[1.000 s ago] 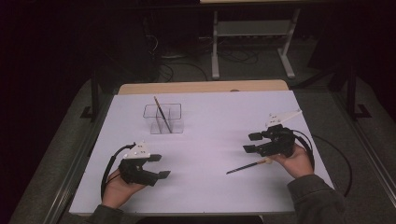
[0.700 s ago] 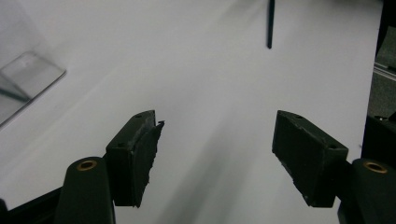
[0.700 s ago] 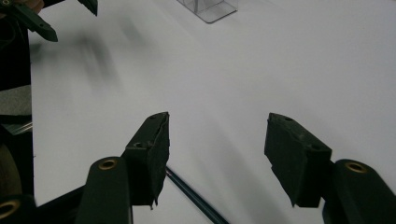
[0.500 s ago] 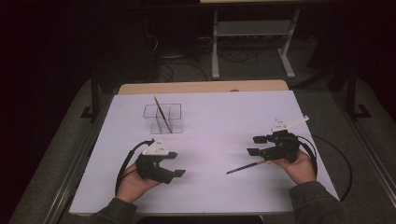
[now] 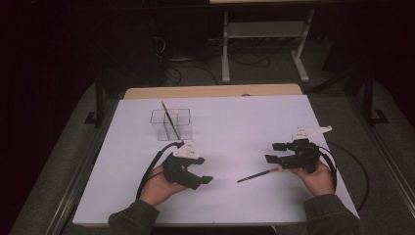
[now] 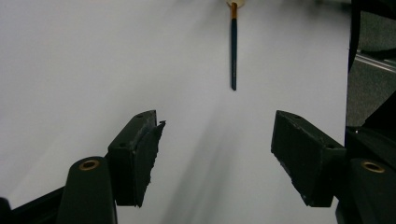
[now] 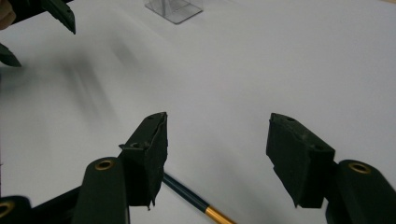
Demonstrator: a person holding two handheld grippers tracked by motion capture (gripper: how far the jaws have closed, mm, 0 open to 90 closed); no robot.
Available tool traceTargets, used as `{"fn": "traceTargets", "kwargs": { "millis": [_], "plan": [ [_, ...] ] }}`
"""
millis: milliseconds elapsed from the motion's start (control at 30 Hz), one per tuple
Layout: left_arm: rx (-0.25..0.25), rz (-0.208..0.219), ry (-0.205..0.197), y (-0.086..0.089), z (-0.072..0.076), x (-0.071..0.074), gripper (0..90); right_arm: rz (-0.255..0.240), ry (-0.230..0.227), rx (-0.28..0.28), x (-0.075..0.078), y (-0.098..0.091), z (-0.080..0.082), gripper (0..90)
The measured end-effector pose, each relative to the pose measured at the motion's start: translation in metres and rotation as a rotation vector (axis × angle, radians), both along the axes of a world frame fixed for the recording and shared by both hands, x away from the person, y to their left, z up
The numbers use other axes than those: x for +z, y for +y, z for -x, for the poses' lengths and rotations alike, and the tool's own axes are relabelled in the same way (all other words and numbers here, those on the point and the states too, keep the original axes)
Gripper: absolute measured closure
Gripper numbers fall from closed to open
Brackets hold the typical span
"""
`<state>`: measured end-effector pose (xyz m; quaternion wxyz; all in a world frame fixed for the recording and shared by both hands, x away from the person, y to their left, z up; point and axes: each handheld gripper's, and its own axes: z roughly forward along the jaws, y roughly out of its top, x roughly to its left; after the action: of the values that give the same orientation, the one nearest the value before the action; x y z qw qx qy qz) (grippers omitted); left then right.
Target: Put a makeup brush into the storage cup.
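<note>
Paintbrush (image 5: 258,175) is the thing in hand here: a thin, dark-handled brush with a gold ferrule, lying flat on the white tabletop (image 5: 235,127) near the front edge, between the two hands and closer to the right one. In the high view its butt end lies just beside the right tool (image 5: 270,152); in the right gripper view the handle (image 7: 187,193) passes low under the near jaw, with nothing pinched. That tool's jaws have just been opening and stand apart with bare tabletop between them. The left tool (image 5: 205,180) is likewise open and empty, pointed at the brush; the left gripper view shows the brush (image 6: 233,46) lying well ahead of the jaws.

By its look the brush is very light and stiff, slim and smooth, so it may roll or skate away when nudged, and lying flat it leaves little room under it for the pads. A hold across the middle of the handle, jaws square to its length, seems safest; the bristle end is best spared.

Farther back stands a clear divided holder (image 5: 171,124) with another brush (image 5: 167,119) leaning in it.
</note>
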<state>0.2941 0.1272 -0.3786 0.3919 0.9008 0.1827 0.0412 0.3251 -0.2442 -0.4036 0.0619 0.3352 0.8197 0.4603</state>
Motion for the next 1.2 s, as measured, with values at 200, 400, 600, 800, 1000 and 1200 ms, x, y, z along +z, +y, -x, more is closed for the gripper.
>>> {"fn": "traceTargets", "kwargs": {
  "millis": [200,400,600,800,1000,1200],
  "plan": [
    [-0.027,-0.008,0.004,-0.017,-0.004,0.001,31.9,0.003,-0.007,-0.023,-0.001,-0.003,-0.002,36.4],
    [-0.062,-0.020,0.019,-0.042,-0.009,0.000,33.1,0.022,-0.003,-0.051,-0.005,-0.005,-0.004,34.7],
    [-0.084,-0.025,0.015,-0.058,-0.011,0.001,34.3,0.021,0.000,-0.068,-0.006,-0.006,-0.005,32.9],
    [-0.113,-0.045,0.022,-0.078,-0.014,-0.001,35.3,0.024,-0.005,-0.078,-0.006,-0.006,-0.006,31.6],
    [-0.128,-0.059,0.029,-0.093,-0.016,-0.004,36.2,0.024,-0.001,-0.087,-0.007,-0.007,-0.008,30.1],
    [-0.145,-0.075,0.037,-0.108,-0.018,-0.007,36.9,0.026,-0.006,-0.098,-0.007,-0.008,-0.009,29.0]
  ]
}}
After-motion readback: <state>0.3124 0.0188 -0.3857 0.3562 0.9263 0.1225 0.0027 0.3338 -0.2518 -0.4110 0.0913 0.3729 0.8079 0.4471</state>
